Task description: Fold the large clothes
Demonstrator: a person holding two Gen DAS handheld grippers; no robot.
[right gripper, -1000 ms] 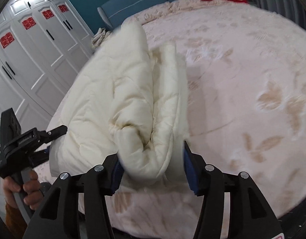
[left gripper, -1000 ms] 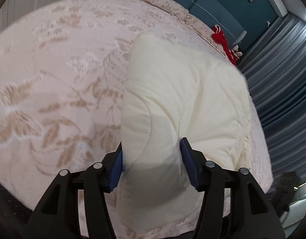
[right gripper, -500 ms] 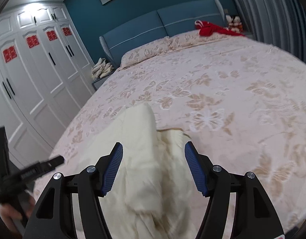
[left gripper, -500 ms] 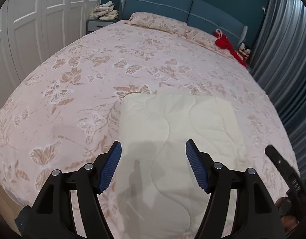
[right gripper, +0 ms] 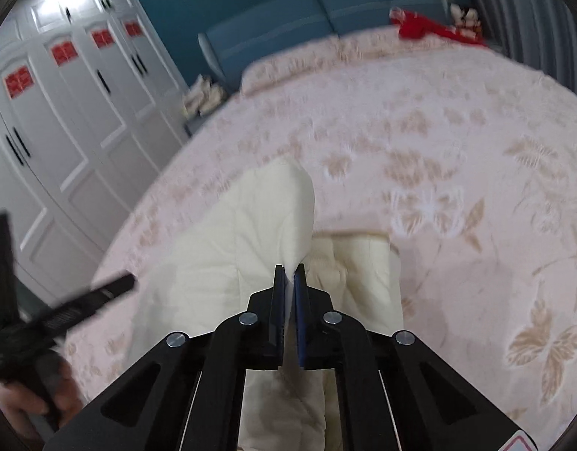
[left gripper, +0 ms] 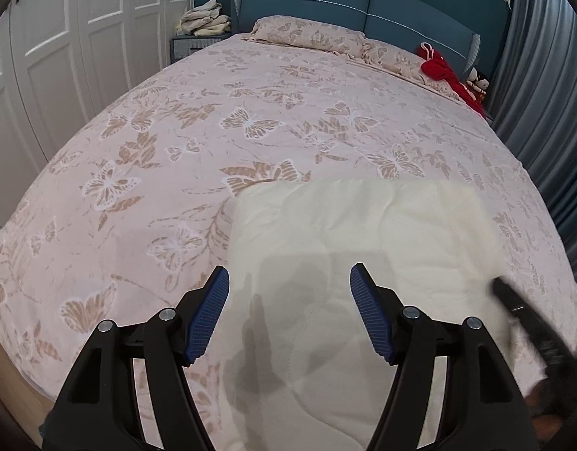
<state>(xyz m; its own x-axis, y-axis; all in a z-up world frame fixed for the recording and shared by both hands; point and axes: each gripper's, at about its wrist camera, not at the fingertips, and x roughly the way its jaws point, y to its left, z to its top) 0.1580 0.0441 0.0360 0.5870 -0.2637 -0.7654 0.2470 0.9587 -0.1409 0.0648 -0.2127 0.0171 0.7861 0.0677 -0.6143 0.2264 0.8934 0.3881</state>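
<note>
A cream quilted garment (left gripper: 363, 248) lies folded flat on the bed near its front edge. My left gripper (left gripper: 289, 312) is open and empty, hovering above the garment's near left part. In the right wrist view my right gripper (right gripper: 289, 274) is shut on a raised fold of the same cream garment (right gripper: 251, 225), which stands up in a peak in front of the jaws. The left gripper shows blurred at the lower left of the right wrist view (right gripper: 63, 312). The right gripper's body shows blurred at the right edge of the left wrist view (left gripper: 533, 323).
The bed has a pink butterfly-patterned cover (left gripper: 251, 120) and a blue headboard (left gripper: 345, 7). A red garment (left gripper: 442, 71) lies by the pillows. Folded laundry (left gripper: 204, 18) sits on a nightstand. White wardrobe doors (right gripper: 63, 131) stand left, grey curtains (left gripper: 544, 75) right.
Both grippers let go of the garment and pulled back as it dropped flat on the bed. The right gripper has since closed on a fold of it. The left stays open.
</note>
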